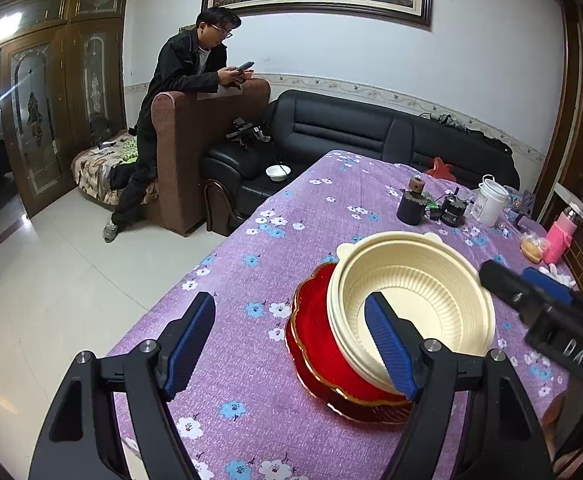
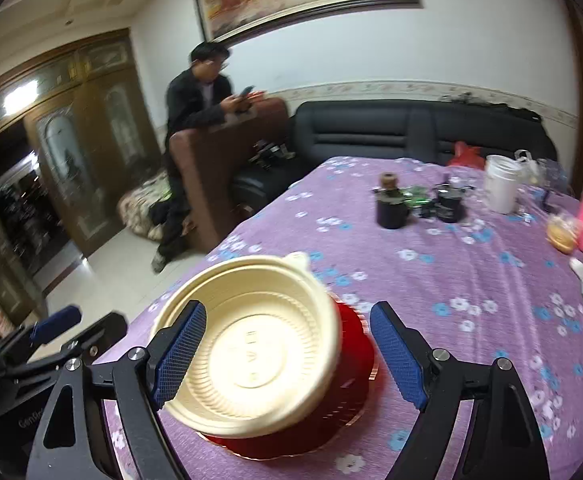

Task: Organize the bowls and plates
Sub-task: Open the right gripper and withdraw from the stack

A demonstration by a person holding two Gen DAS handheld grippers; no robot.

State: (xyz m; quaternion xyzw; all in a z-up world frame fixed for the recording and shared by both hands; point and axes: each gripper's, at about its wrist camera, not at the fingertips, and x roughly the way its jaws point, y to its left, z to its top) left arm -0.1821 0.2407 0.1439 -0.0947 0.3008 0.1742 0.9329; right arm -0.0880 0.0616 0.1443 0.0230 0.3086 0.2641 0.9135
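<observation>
Cream bowl (image 1: 411, 304) tilted on the red plate (image 1: 315, 344), near the counter (image 1: 291, 220) edge.
Both tongs, left (image 1: 291, 344) and right (image 2: 287, 356), gape wide, holding nothing. The bowl looks thin, light, flexible plastic (pinch its rim gently); the plate beneath looks glassy, slippery, breakable: take its scalloped edge.
</observation>
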